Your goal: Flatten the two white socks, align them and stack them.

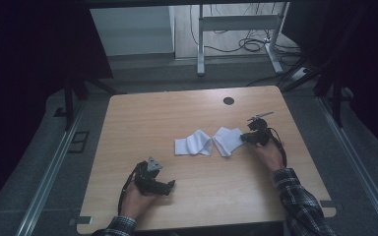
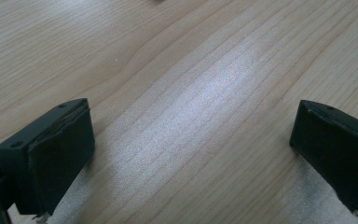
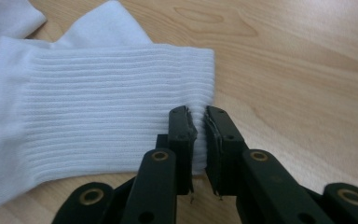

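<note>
pinching ribbed sock cuff (image 3: 121, 107), right gripper (image 3: 199, 122); high view adds second sock (image 1: 193, 143).

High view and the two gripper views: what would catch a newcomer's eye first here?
Two white socks lie side by side mid-table; the right gripper is pinching the ribbed cuff edge of the right sock, while the left sock lies untouched beside it. The left gripper rests apart near the table's front edge, its jaws wide open over bare wood.
</note>
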Motion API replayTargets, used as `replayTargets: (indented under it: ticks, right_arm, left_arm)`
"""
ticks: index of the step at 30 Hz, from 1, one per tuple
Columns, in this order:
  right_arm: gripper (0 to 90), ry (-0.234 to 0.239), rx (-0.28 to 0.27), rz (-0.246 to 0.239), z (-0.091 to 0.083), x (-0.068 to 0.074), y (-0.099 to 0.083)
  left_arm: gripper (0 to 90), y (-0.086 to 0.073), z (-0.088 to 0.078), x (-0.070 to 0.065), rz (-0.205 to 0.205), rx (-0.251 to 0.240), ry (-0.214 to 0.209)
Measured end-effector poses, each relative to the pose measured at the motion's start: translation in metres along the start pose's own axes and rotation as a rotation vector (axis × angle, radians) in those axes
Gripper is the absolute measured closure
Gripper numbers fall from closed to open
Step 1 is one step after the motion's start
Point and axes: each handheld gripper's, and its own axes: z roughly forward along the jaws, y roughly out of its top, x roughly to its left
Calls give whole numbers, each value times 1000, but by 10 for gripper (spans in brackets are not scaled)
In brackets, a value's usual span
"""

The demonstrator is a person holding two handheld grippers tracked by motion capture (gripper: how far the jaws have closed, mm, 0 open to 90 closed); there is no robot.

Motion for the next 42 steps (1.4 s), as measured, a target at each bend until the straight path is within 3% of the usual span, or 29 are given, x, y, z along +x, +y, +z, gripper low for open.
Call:
replayTargets:
  ticks: [5, 9, 14, 20, 21, 26, 27, 32, 33, 35, 36, 38, 42]
  right_arm:
    - [829, 39, -1, 64, -17, -8, 0]
    - [831, 56, -24, 62, -32, -7, 5]
    - [831, 86, -64, 39, -65, 4, 23]
    - [830, 131, -107, 24, -87, 17, 39]
    - [829, 171, -125, 29, -94, 22, 47]
    - [828, 226, -169, 30, -106, 35, 63]
    - [829, 241, -189, 23, -112, 43, 72]
    - [830, 237, -248, -5, -128, 59, 89]
    - [831, 223, -286, -23, -142, 64, 97]
    - [831, 217, -302, -27, -148, 64, 99]
    - [831, 204, -347, -28, -168, 64, 105]
    - [831, 188, -382, -28, -183, 60, 107]
    - [830, 150, -390, -12, -193, 45, 98]
  left_arm:
    - [0, 0, 0, 0, -1, 0, 0]
    - [0, 0, 0, 0, -1, 0, 0]
    - [0, 0, 0, 0, 2, 3, 1]
    - [0, 0, 0, 0, 5, 4, 1]
    - [0, 0, 0, 0, 6, 4, 1]
    - [0, 0, 0, 0, 5, 4, 1]
    - [0, 0, 0, 0, 5, 4, 1]
    - [0, 0, 0, 0, 6, 2, 3]
    - [0, 0, 0, 1, 6, 2, 3]
    - [0, 0, 0, 1, 6, 1, 2]
    - [0, 0, 0, 0, 3, 4, 1]
    - [0, 0, 0, 0, 3, 3, 3]
    - [0, 1, 0, 0, 4, 3, 3]
